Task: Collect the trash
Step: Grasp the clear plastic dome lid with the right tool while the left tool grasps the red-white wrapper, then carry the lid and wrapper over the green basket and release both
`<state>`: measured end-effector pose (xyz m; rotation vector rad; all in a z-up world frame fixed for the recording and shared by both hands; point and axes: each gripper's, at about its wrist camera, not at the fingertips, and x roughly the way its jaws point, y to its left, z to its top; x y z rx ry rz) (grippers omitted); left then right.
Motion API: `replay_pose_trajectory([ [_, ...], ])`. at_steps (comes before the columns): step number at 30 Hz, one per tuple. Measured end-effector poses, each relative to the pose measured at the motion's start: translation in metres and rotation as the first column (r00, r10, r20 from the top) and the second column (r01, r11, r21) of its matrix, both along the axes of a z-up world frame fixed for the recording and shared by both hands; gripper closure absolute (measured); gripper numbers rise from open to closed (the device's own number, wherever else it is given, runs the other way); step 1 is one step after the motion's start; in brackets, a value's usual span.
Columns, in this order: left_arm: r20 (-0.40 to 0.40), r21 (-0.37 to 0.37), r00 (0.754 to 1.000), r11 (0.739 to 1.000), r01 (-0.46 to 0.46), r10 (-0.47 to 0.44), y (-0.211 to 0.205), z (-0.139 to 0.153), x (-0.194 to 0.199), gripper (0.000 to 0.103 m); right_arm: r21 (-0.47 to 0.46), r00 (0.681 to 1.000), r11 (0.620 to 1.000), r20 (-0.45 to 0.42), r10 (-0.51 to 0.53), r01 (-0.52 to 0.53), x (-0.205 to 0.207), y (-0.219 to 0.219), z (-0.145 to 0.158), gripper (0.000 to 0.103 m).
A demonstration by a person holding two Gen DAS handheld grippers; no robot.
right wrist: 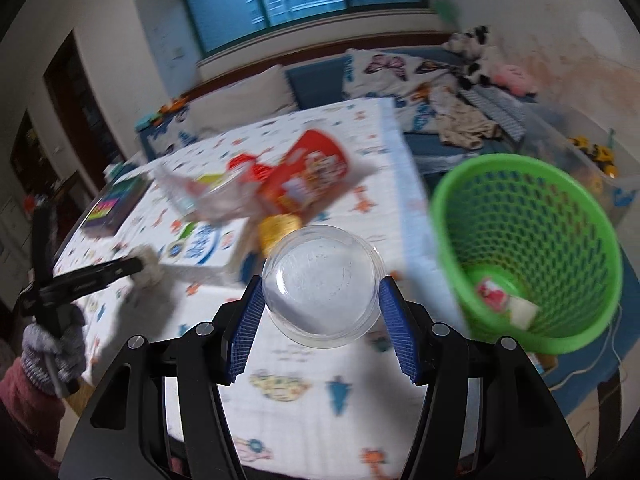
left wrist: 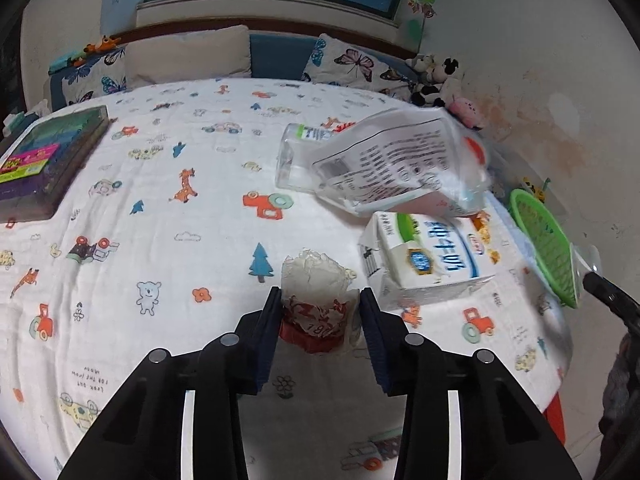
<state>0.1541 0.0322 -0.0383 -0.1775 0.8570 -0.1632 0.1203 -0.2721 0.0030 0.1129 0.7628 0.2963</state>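
**Two pieces of trash in hand, basket waiting**

A bed (left wrist: 160, 184) with a cartoon-print sheet holds the litter; one green mesh basket (right wrist: 528, 248) stands just beside its edge, with some scraps already at its bottom. One milk carton (left wrist: 424, 256) lies on the sheet.

The right gripper (right wrist: 322, 300) is clamped on one clear plastic bottle (right wrist: 322, 284), near the basket. It should probably reach above the rim before the pads let go.

The left gripper (left wrist: 320, 312) brackets one crumpled wrapper (left wrist: 314, 292), left pad touching, right just off it; squeeze fully before lifting.
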Motion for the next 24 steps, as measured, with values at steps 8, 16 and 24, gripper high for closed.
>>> replay_pose_trajectory([
  [8, 0.072, -0.068, 0.993, 0.993, 0.096, -0.092, -0.029, 0.041, -0.011, 0.065, -0.019, 0.990, 0.990, 0.003, -0.140, 0.140, 0.018, -0.057, 0.000, 0.044],
  [16, 0.117, -0.088, 0.964, 0.964, 0.251, -0.241, -0.100, 0.071, 0.013, 0.065, -0.052, 0.970, 0.969, -0.032, -0.242, 0.240, 0.035, -0.110, -0.014, 0.044],
  [24, 0.117, -0.067, 0.914, 0.915, 0.398, -0.389, -0.188, 0.082, 0.048, 0.065, -0.052, 0.946, 0.949, -0.077, -0.315, 0.311, 0.046, -0.151, -0.034, 0.043],
])
